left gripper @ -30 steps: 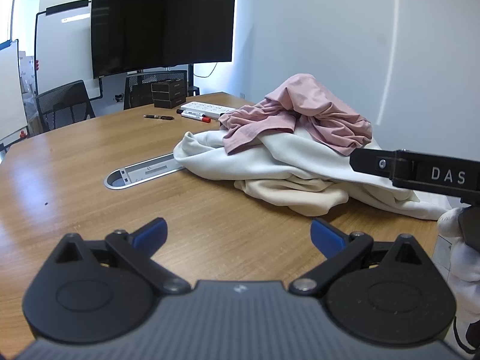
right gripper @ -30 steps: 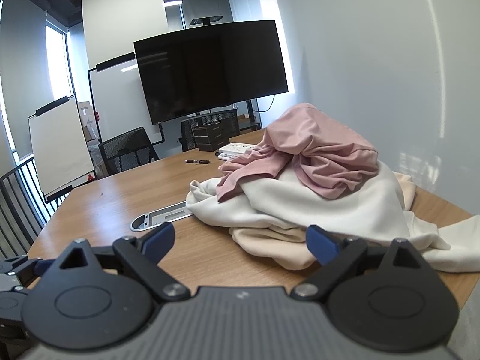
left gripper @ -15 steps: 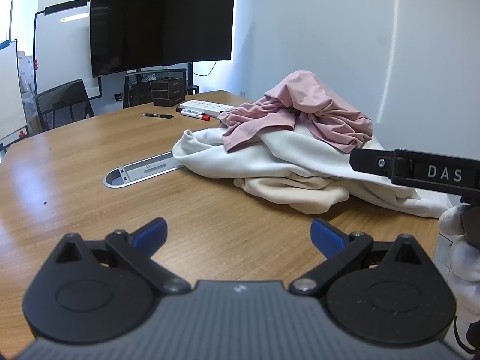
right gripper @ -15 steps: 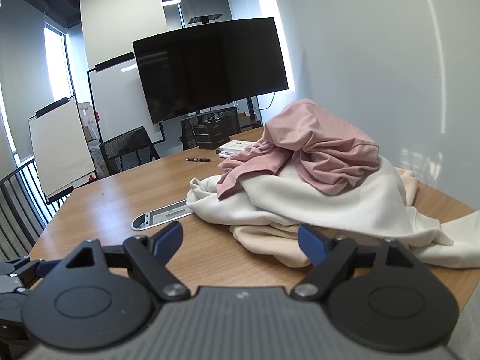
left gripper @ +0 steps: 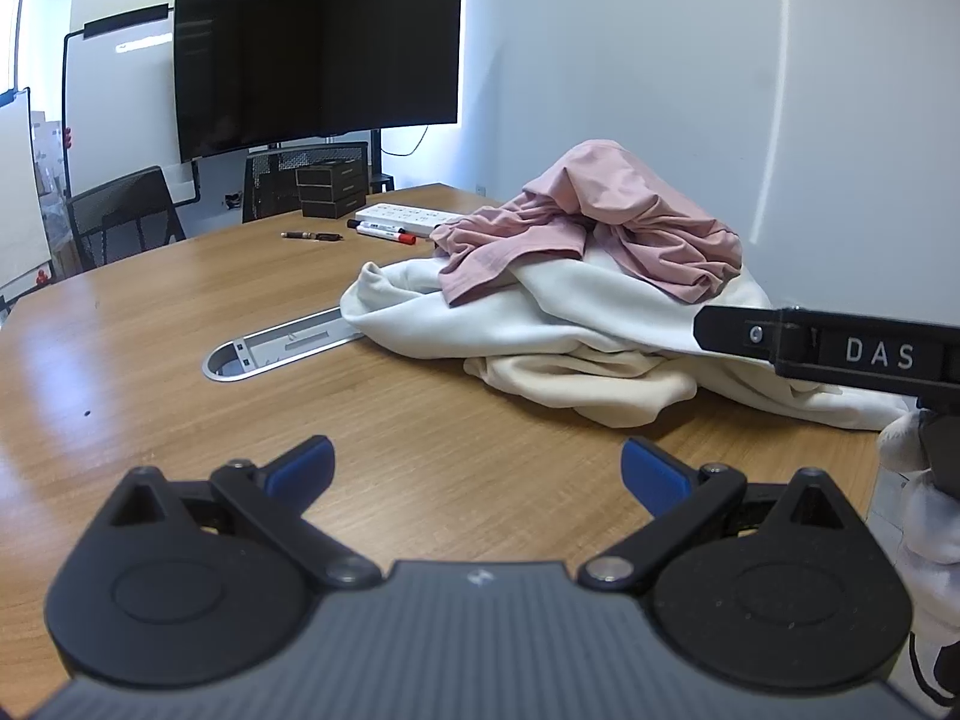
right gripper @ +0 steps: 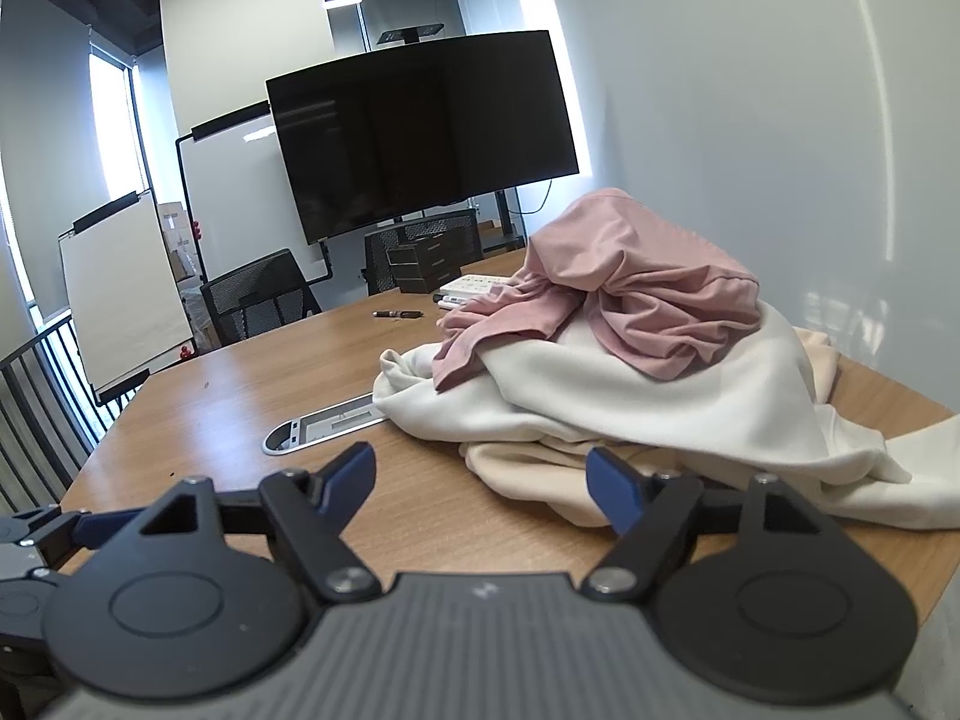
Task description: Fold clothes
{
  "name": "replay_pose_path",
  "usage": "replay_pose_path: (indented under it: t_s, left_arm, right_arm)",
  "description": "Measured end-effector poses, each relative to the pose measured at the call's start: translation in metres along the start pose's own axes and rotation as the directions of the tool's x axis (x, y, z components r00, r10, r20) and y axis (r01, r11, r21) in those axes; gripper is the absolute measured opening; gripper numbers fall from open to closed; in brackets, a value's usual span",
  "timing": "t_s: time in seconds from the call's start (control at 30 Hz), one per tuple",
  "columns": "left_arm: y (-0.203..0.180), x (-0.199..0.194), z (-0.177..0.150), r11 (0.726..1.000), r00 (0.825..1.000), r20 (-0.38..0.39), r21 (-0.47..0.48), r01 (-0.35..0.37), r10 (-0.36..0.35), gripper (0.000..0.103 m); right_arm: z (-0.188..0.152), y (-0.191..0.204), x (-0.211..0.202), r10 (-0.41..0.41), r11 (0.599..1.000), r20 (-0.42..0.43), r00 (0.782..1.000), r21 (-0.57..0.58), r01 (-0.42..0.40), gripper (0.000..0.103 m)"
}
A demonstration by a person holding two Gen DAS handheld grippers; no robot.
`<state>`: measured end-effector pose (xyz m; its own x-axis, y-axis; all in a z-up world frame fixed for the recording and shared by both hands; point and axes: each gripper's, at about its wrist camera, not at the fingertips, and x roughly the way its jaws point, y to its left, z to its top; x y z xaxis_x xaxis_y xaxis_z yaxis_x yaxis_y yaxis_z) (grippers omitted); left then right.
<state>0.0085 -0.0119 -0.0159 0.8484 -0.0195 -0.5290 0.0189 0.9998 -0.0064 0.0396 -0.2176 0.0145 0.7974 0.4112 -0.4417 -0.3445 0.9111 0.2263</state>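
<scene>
On my left I have the left gripper [left gripper: 477, 468] hovering low over the wooden desk [left gripper: 180, 360], its blue fingers [left gripper: 300, 465] spread wide with nothing between them. Ahead of it a silver cable slot [left gripper: 282, 348] is set into the desk top, and beyond that a pen [left gripper: 312, 235] and a red-capped marker [left gripper: 384, 232] lie near a white power strip [left gripper: 408, 217] and a stack of dark boxes [left gripper: 331, 191] at the far edge, under the big dark screen [left gripper: 318, 60]. Moving right, the clothes sit in one unfolded heap: a pink garment [left gripper: 624, 222] crumpled on top of a white garment [left gripper: 540, 318], with a cream garment [left gripper: 576, 384] bunched underneath, all resting on the desk. Furthest right, my right gripper [right gripper: 483, 471] is also parted with nothing gripped, and its right finger sits just in front of the cream garment's near edge; I cannot tell whether it touches.
</scene>
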Motion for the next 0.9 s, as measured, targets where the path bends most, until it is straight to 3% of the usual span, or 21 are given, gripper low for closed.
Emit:
replay_pose_path:
  t_s: [0.3,0.4,0.5,0.67,0.77,0.9]
  left_arm:
    - [0.001,0.006,-0.002,0.999,0.999,0.017,-0.01,0.032,-0.031,0.102]
    - [0.005,0.01,-0.004,0.999,0.998,0.059,-0.031,0.025,-0.023,0.102]
    - [0.011,0.015,-0.009,0.997,0.989,0.133,-0.055,-0.049,0.056,0.102]
    - [0.041,0.03,-0.037,0.974,0.956,0.201,-0.124,-0.191,0.213,0.102]
    - [0.061,0.045,-0.047,0.961,0.946,0.202,-0.163,-0.224,0.255,0.102]
    - [0.073,0.059,-0.054,0.951,0.936,0.208,-0.183,-0.249,0.285,0.102]
  right_arm:
    - [0.001,-0.007,0.007,0.012,1.0,-0.005,1.0,0.007,-0.012,0.082]
    - [0.005,-0.013,0.012,0.01,1.0,0.015,1.0,0.003,-0.01,0.082]
    - [0.011,-0.025,0.022,-0.007,1.0,0.052,0.999,0.002,0.007,0.082]
    - [0.031,-0.05,0.066,-0.082,0.995,0.125,0.989,-0.044,0.088,0.08]
    - [0.043,-0.055,0.104,-0.175,0.971,0.205,0.963,-0.123,0.203,0.078]
    - [0.056,-0.06,0.155,-0.321,0.908,0.327,0.889,-0.162,0.387,0.07]
